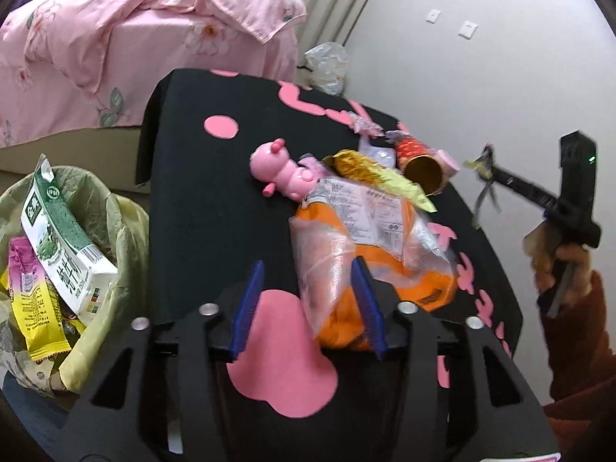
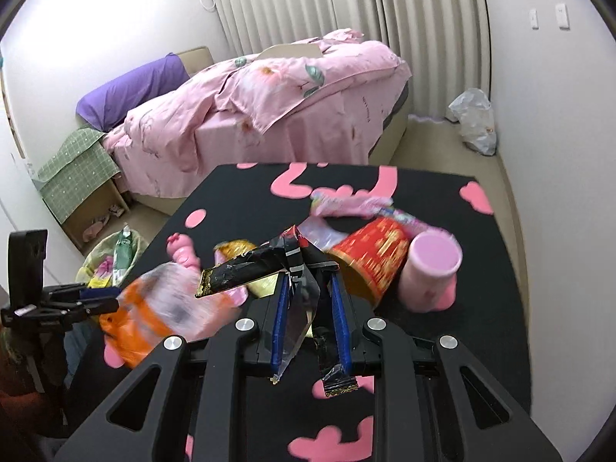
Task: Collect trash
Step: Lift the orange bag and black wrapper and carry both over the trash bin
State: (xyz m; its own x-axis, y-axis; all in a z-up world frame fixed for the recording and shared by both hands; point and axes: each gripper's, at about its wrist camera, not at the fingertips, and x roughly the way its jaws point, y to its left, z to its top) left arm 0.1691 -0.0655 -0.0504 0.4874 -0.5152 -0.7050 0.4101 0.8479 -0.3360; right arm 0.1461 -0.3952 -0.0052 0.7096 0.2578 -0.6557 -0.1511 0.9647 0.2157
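My left gripper [image 1: 308, 265] is open, its blue pads on either side of the near end of an orange and clear plastic bag [image 1: 369, 246] lying on the black table [image 1: 200, 192]. The bag also shows, blurred, in the right wrist view [image 2: 161, 308]. My right gripper [image 2: 308, 281] is shut on a black foil wrapper [image 2: 246, 269] and holds it above the table; it shows at the right of the left wrist view [image 1: 483, 165]. A red paper cup [image 2: 369, 261] lies on its side, a yellow wrapper [image 1: 381, 177] beside it.
A lined trash bin [image 1: 57, 254] with a milk carton and wrappers stands left of the table. A pink pig toy [image 1: 281, 171] and a pink cup [image 2: 431, 269] are on the table. A pink bed [image 2: 269, 107] stands behind, a plastic bag [image 2: 473, 119] on the floor.
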